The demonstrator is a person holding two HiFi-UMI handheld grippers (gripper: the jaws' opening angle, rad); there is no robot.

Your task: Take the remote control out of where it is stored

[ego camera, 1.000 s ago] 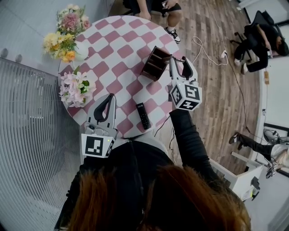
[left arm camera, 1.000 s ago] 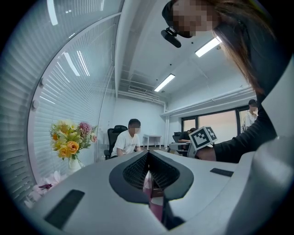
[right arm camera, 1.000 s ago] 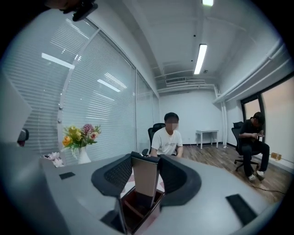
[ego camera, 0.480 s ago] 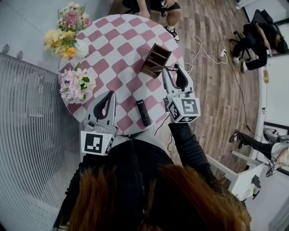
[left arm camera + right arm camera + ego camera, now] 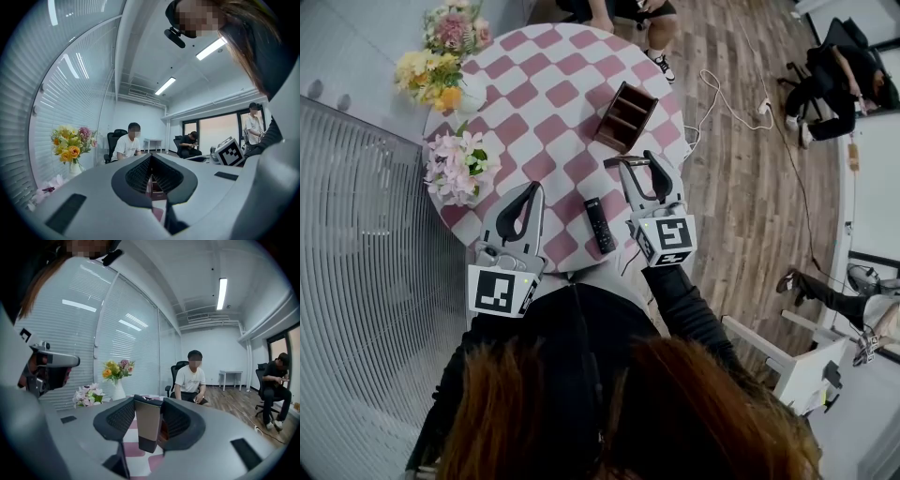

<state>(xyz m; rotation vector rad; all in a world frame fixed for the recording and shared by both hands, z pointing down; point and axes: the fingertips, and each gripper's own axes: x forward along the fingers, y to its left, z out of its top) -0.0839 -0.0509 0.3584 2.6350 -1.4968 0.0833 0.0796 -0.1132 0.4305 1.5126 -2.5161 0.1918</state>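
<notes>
Grey remote control (image 5: 148,425) tight between fingers (image 5: 119,417) of right gripper (image 5: 148,401)

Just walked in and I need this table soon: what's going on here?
A person at the round checkered table works with a hand-held tool in each hand. The right tool is clamped on a slim grey remote control, held above the table and apart from the wooden organizer. A black remote lies flat on the cloth near the person. The left tool is shut and empty, at the table's near edge.
</notes>
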